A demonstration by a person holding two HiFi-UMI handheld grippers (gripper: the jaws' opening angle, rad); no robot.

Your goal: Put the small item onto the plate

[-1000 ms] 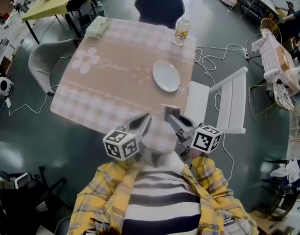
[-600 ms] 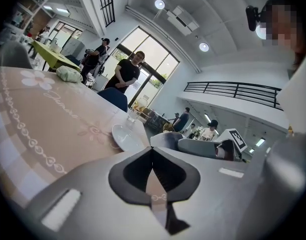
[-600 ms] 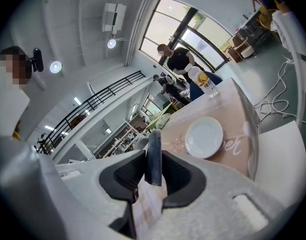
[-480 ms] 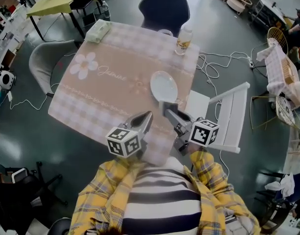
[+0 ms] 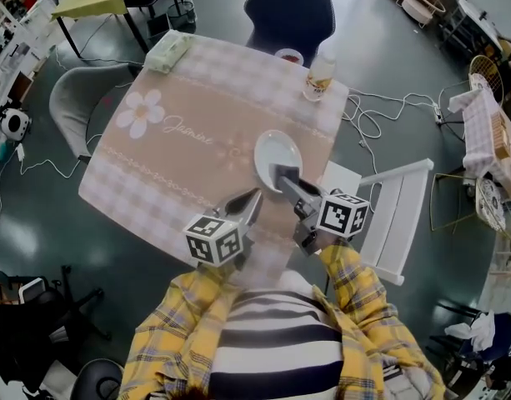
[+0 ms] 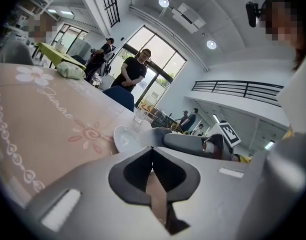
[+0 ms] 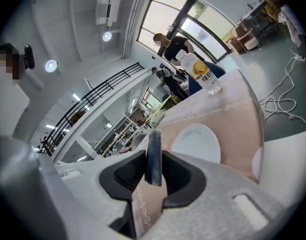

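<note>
we grip thin dark-blue flat small item [image 7: 153, 166] in right gripper [image 5: 282, 173] | by round white plate [image 5: 274, 147] | left gripper [image 6: 152, 150] pinched together, empty

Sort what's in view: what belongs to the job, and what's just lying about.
Job: small dark item, clamped in the right gripper; white plate.
Lying about: drink bottle; green packet; white chair.

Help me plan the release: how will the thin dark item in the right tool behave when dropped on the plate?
Probably stiff: the item stands straight in the right tool. Held on edge, it will likely topple flat. It may slide on the glossy plate.
</note>
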